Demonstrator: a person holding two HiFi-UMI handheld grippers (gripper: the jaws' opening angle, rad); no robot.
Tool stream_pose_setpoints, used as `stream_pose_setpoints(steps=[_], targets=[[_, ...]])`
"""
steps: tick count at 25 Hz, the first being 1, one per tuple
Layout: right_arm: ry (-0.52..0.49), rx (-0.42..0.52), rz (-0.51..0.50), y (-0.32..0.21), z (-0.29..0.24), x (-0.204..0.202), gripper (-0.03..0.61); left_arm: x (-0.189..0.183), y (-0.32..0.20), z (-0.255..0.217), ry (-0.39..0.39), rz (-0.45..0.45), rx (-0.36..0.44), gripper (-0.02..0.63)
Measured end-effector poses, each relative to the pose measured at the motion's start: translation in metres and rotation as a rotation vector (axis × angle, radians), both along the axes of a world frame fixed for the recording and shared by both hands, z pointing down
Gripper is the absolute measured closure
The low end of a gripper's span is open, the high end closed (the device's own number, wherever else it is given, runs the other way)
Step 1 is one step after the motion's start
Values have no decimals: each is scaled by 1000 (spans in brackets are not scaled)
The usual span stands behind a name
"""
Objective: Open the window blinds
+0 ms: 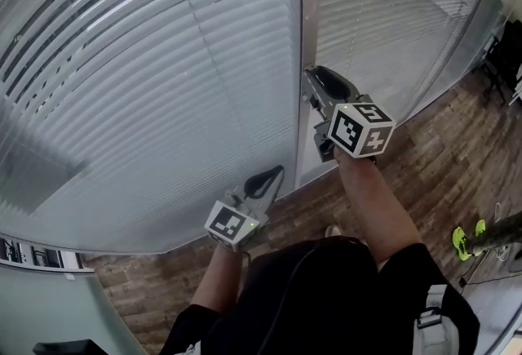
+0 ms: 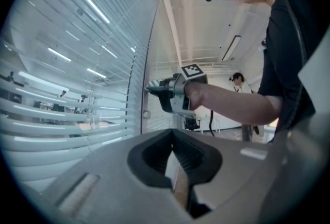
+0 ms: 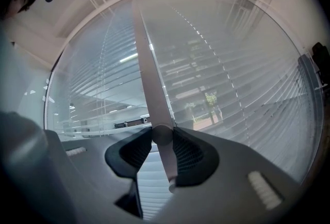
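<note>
White slatted blinds (image 1: 155, 100) cover the glass on both sides of a vertical frame post (image 1: 297, 35); their slats lie nearly flat against the pane. The thin grey tilt wand (image 3: 146, 63) hangs down in front of them. My right gripper (image 3: 162, 134) is held level and shut on that wand, whose lower end shows just below the pads. It reaches the post in the head view (image 1: 313, 74) and shows side-on in the left gripper view (image 2: 149, 85). My left gripper (image 1: 273, 174) hangs lower and to the left, jaws together (image 2: 172, 133) with nothing in them, apart from the blinds.
A brown wood-plank floor (image 1: 440, 149) runs under the window. A dark chair (image 1: 506, 59) stands at the far right, and a green-tipped object (image 1: 465, 241) lies near the right edge. Another person (image 2: 238, 82) stands far back in the room.
</note>
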State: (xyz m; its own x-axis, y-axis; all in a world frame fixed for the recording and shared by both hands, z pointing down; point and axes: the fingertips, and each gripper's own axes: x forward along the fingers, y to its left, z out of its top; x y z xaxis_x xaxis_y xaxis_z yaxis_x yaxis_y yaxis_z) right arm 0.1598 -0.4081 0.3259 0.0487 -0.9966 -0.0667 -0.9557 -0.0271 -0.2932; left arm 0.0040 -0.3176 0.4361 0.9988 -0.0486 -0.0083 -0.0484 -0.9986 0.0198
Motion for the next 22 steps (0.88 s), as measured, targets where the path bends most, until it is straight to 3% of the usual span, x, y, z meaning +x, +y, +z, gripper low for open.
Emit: stream_pose_setpoints(steps=[7,12,16,22], targets=[[70,2,-58,6,13,0,417,6,-1,19,-19,-7,-31,609],[109,16,-100,16,28,4,419,16,-3,31,12,-11,-29,609],[175,51,-129,35,23,3,481,18,-4,25,25,-28,0,609],[293,68,-188,57,43,2,572,29,-5,25,-14,-43,-43,609]])
